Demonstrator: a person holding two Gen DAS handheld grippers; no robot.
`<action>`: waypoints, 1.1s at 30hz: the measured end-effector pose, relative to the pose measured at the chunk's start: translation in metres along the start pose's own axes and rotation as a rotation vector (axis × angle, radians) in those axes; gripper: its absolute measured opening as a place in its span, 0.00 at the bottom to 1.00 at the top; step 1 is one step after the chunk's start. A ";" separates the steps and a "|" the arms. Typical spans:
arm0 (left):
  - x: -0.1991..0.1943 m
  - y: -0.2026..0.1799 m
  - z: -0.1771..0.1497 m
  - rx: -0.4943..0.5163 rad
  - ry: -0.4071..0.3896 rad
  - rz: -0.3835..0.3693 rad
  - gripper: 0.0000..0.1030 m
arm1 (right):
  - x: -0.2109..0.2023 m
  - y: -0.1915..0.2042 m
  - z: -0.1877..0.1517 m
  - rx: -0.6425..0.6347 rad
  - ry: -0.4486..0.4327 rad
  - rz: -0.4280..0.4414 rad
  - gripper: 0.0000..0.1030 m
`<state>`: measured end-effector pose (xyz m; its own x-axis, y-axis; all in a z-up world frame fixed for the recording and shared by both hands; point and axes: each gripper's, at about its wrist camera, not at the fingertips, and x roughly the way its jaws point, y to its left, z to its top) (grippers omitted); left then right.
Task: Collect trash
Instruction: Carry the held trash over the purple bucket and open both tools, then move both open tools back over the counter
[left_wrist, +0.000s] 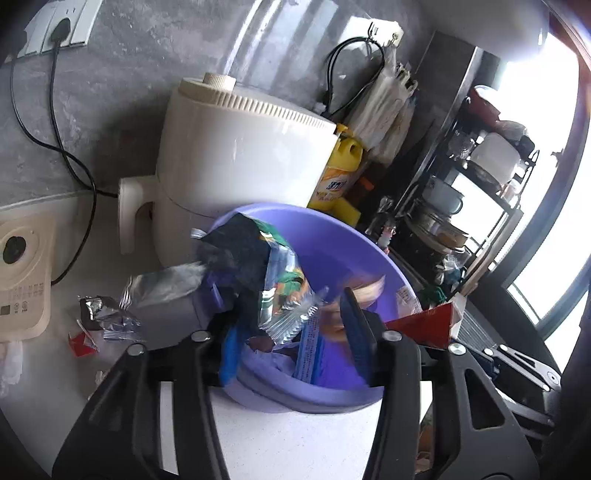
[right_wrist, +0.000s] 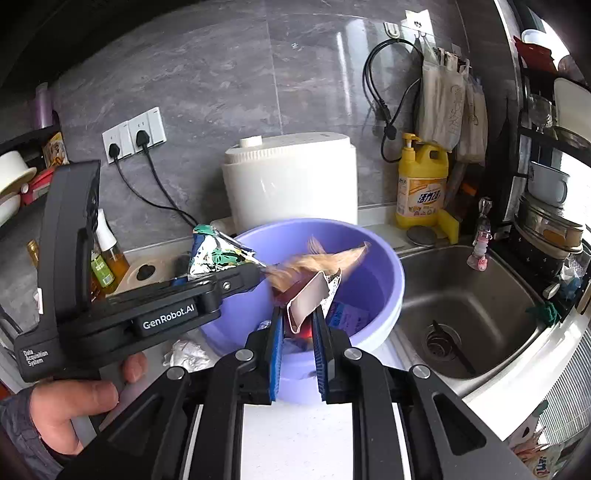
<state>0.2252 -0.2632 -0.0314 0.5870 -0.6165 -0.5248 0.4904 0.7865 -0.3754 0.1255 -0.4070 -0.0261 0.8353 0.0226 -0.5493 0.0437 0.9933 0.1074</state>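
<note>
While trash is piling into the purple basin on the counter, the left claw is hanging half-open over its near-left rim, a foil snack wrapper loose between its pads, apparently for dropping; to its right, the right claw is standing narrow, pinching a red carton above the basin.

left gripper tilts downward, jaws apart. right gripper angles down too, jaws narrow and clamped. the left hand wraps its gripper's handle, thumb forward.
</note>
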 end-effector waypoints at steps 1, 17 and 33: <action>-0.001 0.001 0.000 -0.002 0.000 -0.006 0.51 | 0.000 0.003 -0.001 -0.003 0.002 0.000 0.15; -0.033 0.037 -0.002 -0.070 -0.060 0.030 0.53 | 0.009 0.026 -0.001 -0.014 0.021 0.002 0.44; -0.104 0.097 -0.009 -0.144 -0.122 0.296 0.60 | 0.017 0.084 0.000 -0.063 0.020 0.135 0.51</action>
<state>0.2064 -0.1225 -0.0204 0.7672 -0.3543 -0.5346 0.1971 0.9235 -0.3291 0.1433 -0.3229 -0.0257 0.8202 0.1586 -0.5497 -0.1037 0.9861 0.1297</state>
